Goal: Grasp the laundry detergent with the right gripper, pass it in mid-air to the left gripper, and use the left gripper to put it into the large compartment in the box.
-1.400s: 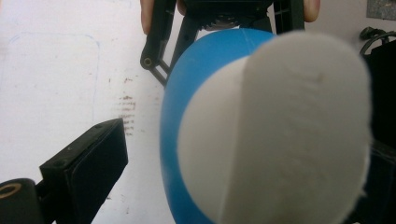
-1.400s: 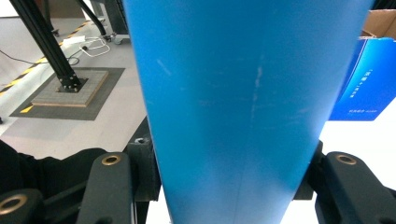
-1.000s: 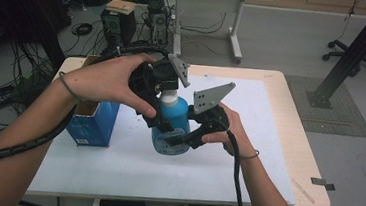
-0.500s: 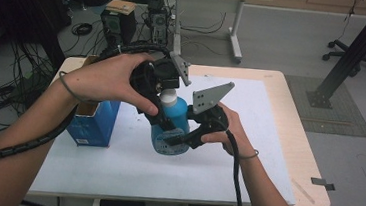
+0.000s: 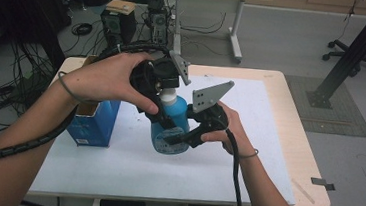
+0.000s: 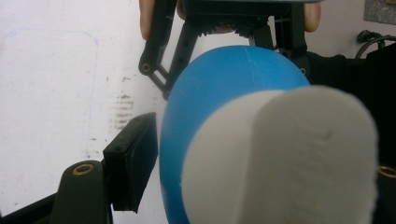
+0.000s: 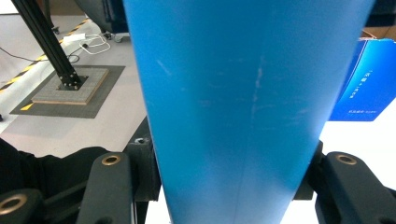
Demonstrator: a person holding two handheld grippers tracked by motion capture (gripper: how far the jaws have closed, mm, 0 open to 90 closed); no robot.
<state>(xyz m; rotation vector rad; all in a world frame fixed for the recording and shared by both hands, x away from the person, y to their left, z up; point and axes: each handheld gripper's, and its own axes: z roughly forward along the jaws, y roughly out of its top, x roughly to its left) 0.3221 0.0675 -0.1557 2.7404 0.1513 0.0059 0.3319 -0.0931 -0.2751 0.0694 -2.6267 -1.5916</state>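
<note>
**Left jaws closing in on the white cap**

From the high view, my right gripper (image 5: 180,139) is clamped across the belly of the blue plastic bottle (image 5: 171,127), holding it upright just above the white sheet on the light wooden table (image 5: 289,127). My left gripper (image 5: 164,89) sits on top of it, over the bottle's white ribbed cap (image 5: 168,97). Neither hand has shifted from a second ago; bottle, cap and the open blue cardboard box (image 5: 94,123) beside my left forearm lie as they did. What has changed is the left jaws: they have just been closing, with the cap between them.

In the left gripper view, the cap (image 6: 285,158) looms close and blurred, the blue shoulder (image 6: 224,88) of the bottle behind it. My left-hand black pad (image 6: 133,161) stands just beside the cap, a thin gap seemingly remaining; the other side is hidden, so I judge the grip not quite seated yet.

In the right gripper view, the bottle's blue wall (image 7: 233,102) runs between my two jaws, pads pressed on both sides: a firm, clenched hold.

As I read it, the bottle is braced and the cap is about to be gripped, ready for unscrewing.
</note>
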